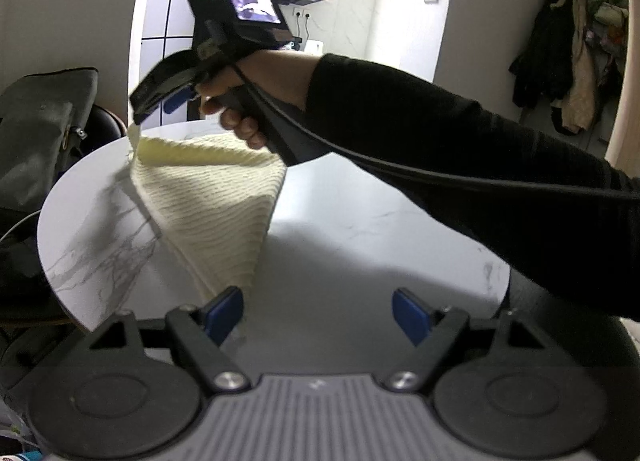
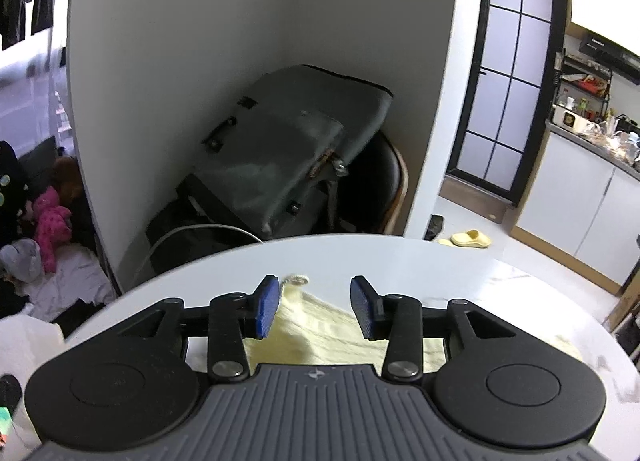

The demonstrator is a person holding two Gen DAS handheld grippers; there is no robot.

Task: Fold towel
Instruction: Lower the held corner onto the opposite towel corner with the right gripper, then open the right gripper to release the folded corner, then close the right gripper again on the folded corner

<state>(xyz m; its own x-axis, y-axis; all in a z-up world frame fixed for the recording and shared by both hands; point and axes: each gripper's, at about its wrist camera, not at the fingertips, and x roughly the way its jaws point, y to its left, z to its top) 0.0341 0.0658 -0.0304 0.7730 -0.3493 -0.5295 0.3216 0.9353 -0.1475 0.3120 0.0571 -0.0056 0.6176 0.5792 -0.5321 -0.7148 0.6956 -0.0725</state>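
Nearest the lens in the left wrist view, the left gripper fills the bottom of the frame, its blue pads set wide apart with nothing between them. A pale yellow ribbed towel lies across the round white marble-look table. It narrows to a corner that runs down behind the pad on the left of the frame; whether cloth and pad touch I cannot tell.

At the upper left of that view a hand in a black sleeve holds the right gripper by its handle, tips pointing down and left. The towel's far corner rises off the table to meet those tips. A black cable trails from the handle along the forearm. Coats hang on the wall at the upper right.

The right wrist view shows that gripper's jaws parted. The towel corner and its small hanging loop sit in the gap between the pads, nearer the left one, and are not pinched. The rest of the towel spreads towards the lower right of the frame, partly hidden by the gripper body.

Beyond the table edge a grey bag rests on a dark chair against the wall. A yellow slipper lies on the floor to the right, near a black-framed glazed door. A pink plush toy sits at the far left
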